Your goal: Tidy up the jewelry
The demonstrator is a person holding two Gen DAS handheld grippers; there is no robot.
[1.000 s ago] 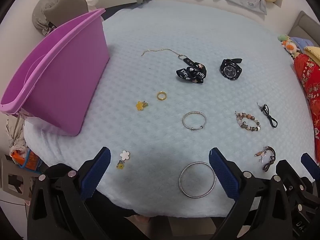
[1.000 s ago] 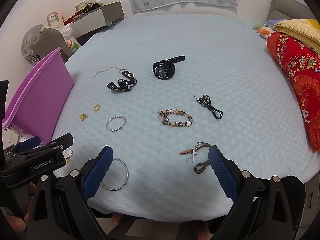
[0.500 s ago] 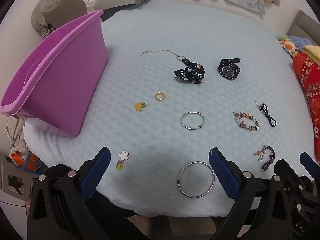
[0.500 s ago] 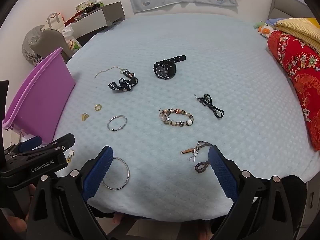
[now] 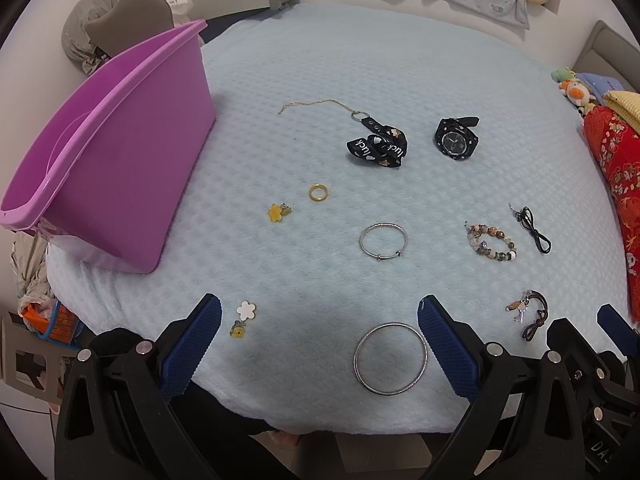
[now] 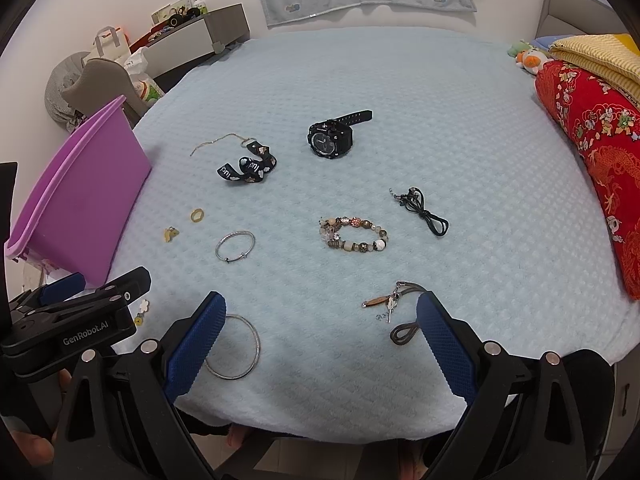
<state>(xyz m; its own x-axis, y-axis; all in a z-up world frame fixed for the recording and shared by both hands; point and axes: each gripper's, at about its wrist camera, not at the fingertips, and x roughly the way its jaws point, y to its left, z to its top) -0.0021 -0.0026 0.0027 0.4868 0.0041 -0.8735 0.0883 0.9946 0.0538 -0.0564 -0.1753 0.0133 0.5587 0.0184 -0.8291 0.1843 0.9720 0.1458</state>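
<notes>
Jewelry lies scattered on a pale blue blanket (image 5: 360, 60). Nearest is a large silver bangle (image 5: 390, 358), beside a white flower charm (image 5: 245, 312). Farther off lie a smaller silver bangle (image 5: 383, 241), a gold ring (image 5: 318, 192), a yellow flower earring (image 5: 277, 212), a beaded bracelet (image 6: 353, 234), a black watch (image 6: 330, 139), a black ribbon strap (image 6: 247, 169), a black cord (image 6: 422, 211) and a brown cord with charms (image 6: 396, 307). A purple tub (image 5: 100, 168) stands at the left. My left gripper (image 5: 320, 336) and right gripper (image 6: 320, 332) hover open over the near edge, holding nothing.
A red patterned quilt (image 6: 600, 152) with folded yellow bedding lies along the right edge. Soft toys (image 6: 528, 58) sit at the far right corner. A grey cabinet (image 6: 200, 40) and bags stand beyond the bed on the left. The blanket's front edge drops off just below the grippers.
Both views have shifted slightly; the jewelry sits a little lower and nearer in the right wrist view. Nothing was taken hold of and both grippers stay open.
</notes>
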